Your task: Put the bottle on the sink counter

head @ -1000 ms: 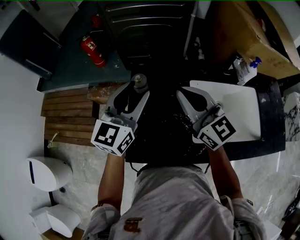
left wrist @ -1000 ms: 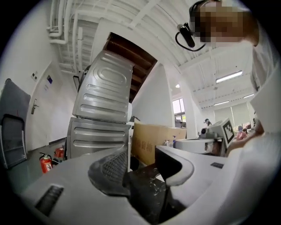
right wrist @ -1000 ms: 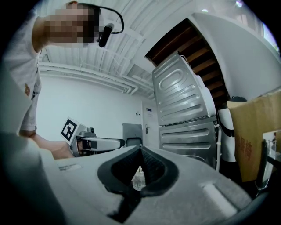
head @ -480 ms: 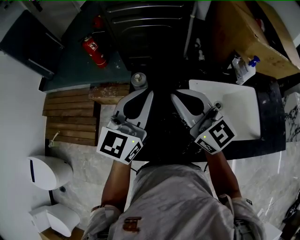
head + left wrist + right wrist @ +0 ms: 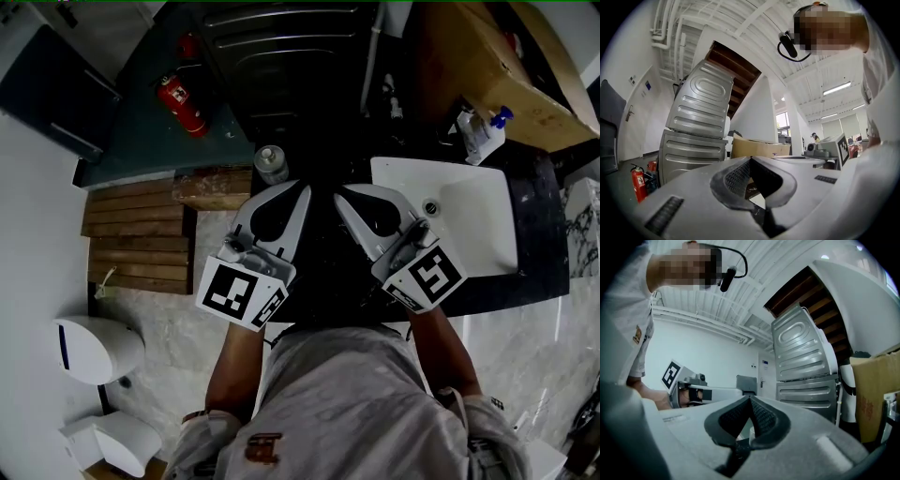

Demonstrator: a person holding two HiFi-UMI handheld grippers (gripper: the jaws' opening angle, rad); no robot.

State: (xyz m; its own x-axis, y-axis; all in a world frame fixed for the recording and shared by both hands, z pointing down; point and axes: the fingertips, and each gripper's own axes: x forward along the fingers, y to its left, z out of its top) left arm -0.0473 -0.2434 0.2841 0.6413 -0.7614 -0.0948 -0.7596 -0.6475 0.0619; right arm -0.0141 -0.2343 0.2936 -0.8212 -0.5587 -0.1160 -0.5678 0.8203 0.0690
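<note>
Black counter point(image 5: 539, 272) holds the white sink point(image 5: 478, 216) on your right. Your left gripper point(image 5: 302, 190) and right gripper point(image 5: 339, 193) have their jaws pressed together on nothing, tips side by side. The bottle point(image 5: 271, 165) stands just beyond your left gripper, beside a wooden block point(image 5: 214, 187) and apart from the sink.

Bg: red fire ext. point(image 5: 183, 103) on dark floor top-left, wood slat deck point(image 5: 136, 234) below it, white bin point(image 5: 94, 345) bottom-left. Grey ribbed metal cabinet point(image 5: 281, 56) top ctr (side-on it reads as two stacked units). Cardboard box point(image 5: 502, 70) top-right, blue-capped spray btl point(image 5: 481, 133) just beside it.
</note>
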